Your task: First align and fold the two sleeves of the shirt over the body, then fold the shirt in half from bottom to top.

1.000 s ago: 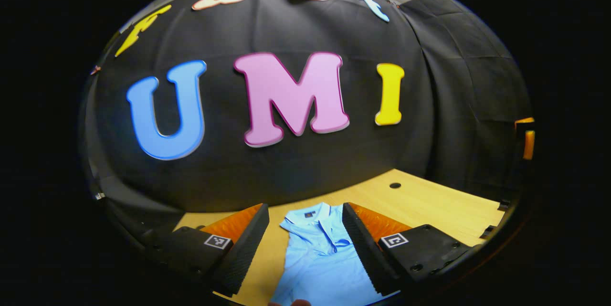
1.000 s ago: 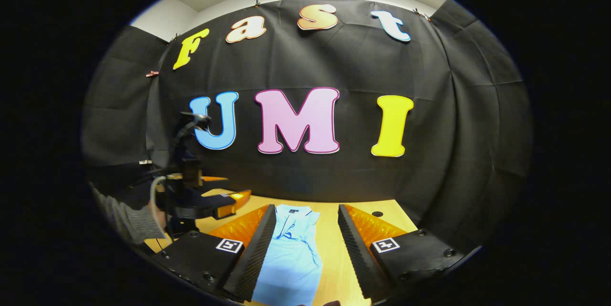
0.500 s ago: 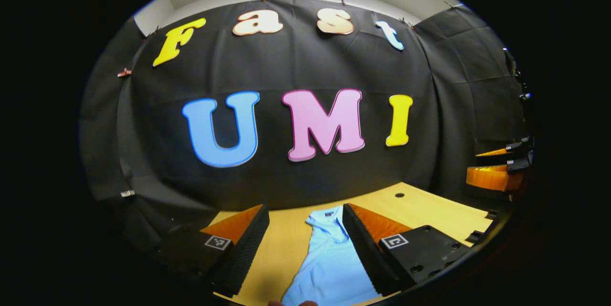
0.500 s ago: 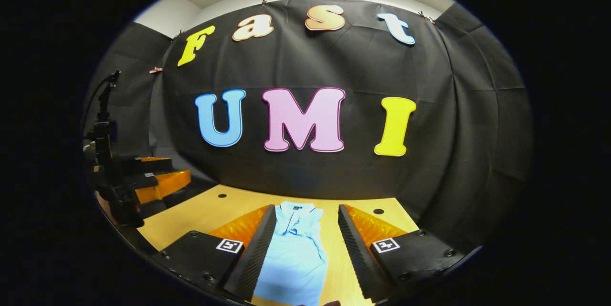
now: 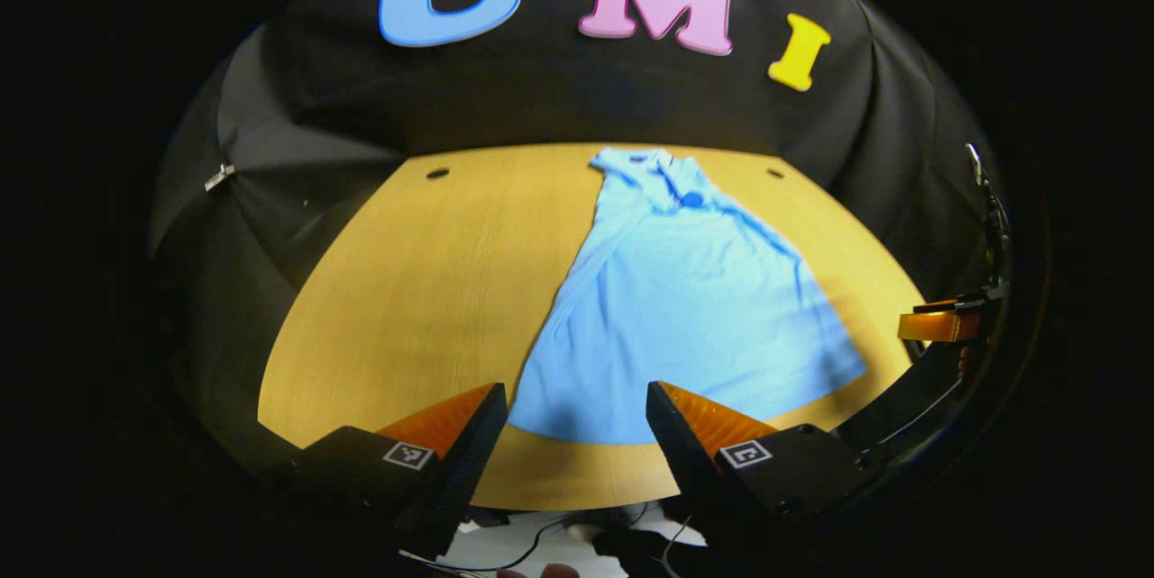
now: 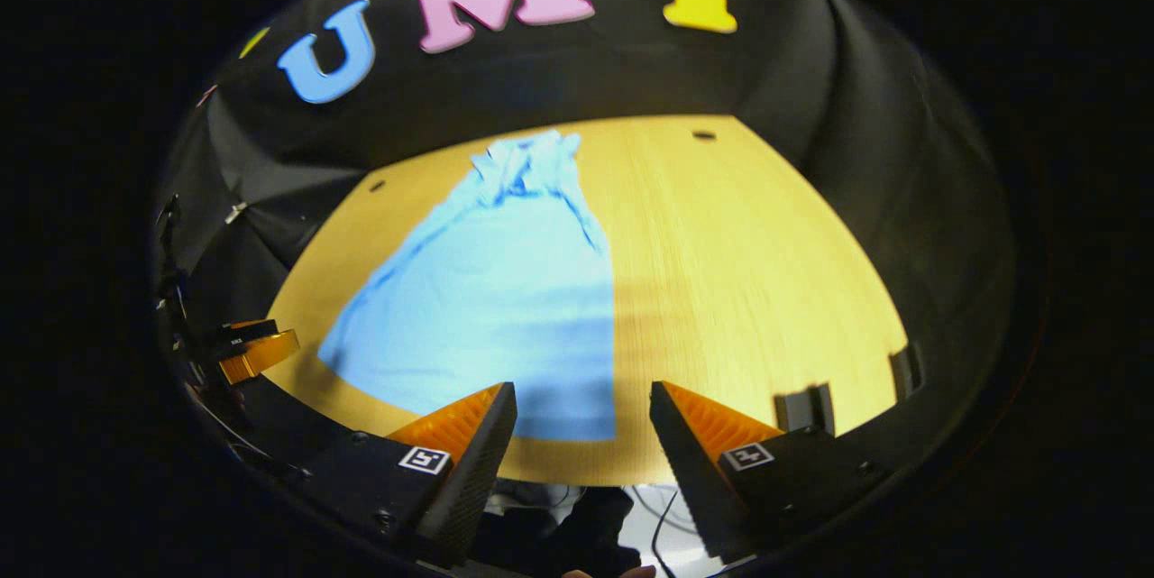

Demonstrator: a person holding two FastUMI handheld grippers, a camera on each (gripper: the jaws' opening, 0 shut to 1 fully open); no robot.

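On the light wooden table (image 5: 406,289) a light blue short-sleeved polo shirt of soft cloth (image 5: 685,307) lies flat, collar toward the table's far edge and hem along the near edge, nearer the right side in the left gripper view. Both sleeves look already folded in over the body, so the shape is a narrow panel widening to the hem.

The left gripper (image 5: 577,434) hovers over the table's near edge with its jaws spread wide and nothing between them, just above the hem's left corner. In the same view the other gripper shows as an orange tip at the far right.

The right gripper (image 6: 583,429) hangs likewise over the near edge, jaws apart and empty, above the hem's right corner (image 6: 586,420).

The shirt should be light, limp and easily wrinkled; it will sag and drag on the wood if lifted at one point. I judge the best hold to be a pinch at each hem corner, catching every layer, then carrying both corners together toward the collar (image 5: 645,168) so the fold lands square
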